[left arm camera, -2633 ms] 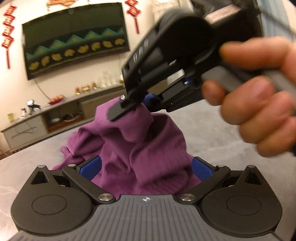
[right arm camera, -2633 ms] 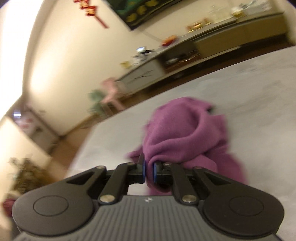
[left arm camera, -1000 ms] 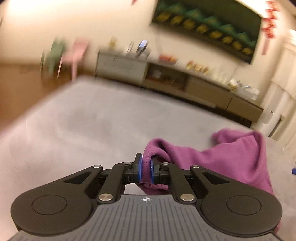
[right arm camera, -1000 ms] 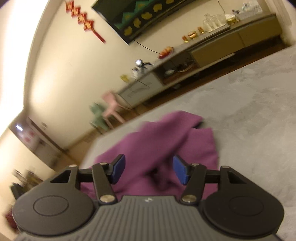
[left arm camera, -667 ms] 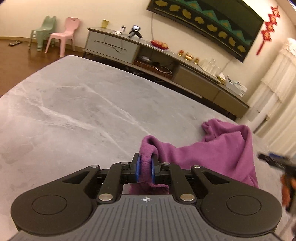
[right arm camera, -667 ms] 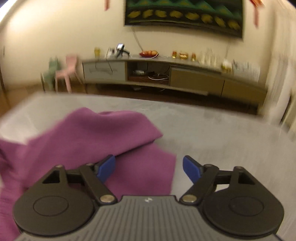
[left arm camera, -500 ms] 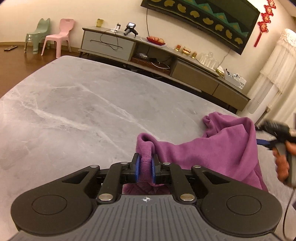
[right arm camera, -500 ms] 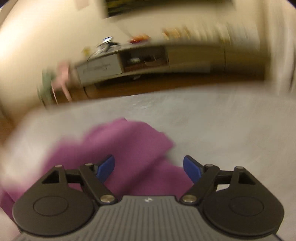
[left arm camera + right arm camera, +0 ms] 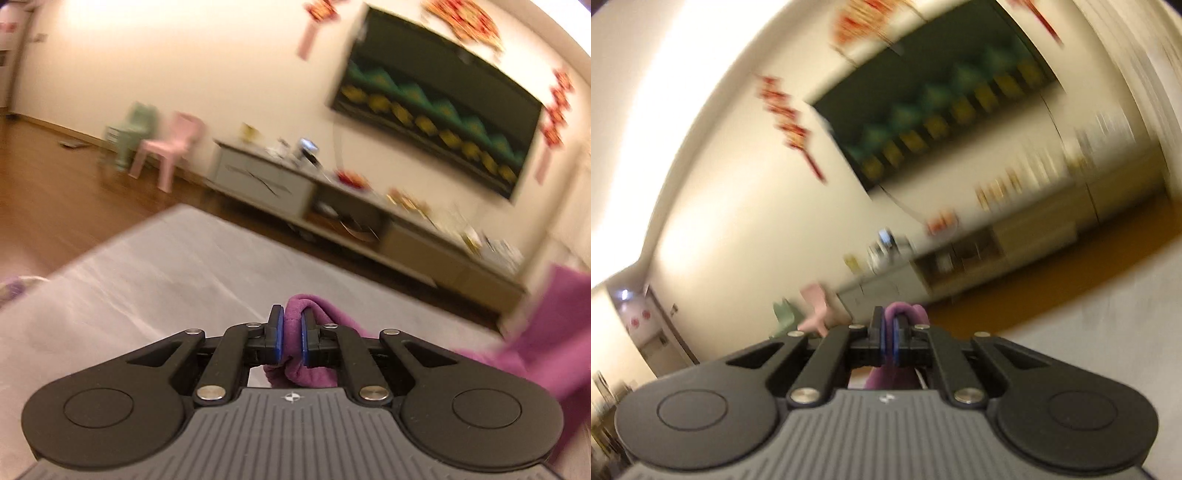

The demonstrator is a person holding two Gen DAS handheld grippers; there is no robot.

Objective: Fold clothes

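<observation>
The purple garment (image 9: 535,343) stretches from my left gripper off to the right, raised above the grey marble table (image 9: 166,273). My left gripper (image 9: 290,334) is shut on a bunched purple edge of it. In the right wrist view my right gripper (image 9: 891,338) is shut on another purple fold (image 9: 905,308), tilted up toward the room; most of the garment is hidden below it. Both views are motion-blurred.
A long TV cabinet (image 9: 369,214) with small items runs along the far wall under a dark screen (image 9: 436,107). A pink chair (image 9: 170,147) and a green chair (image 9: 133,129) stand on the wooden floor at left. The table's edge (image 9: 1108,306) shows at right.
My right gripper has closed on the purple garment and tilted upward. My left gripper, still gripping, has lifted and swung left; the garment now hangs stretched between them.
</observation>
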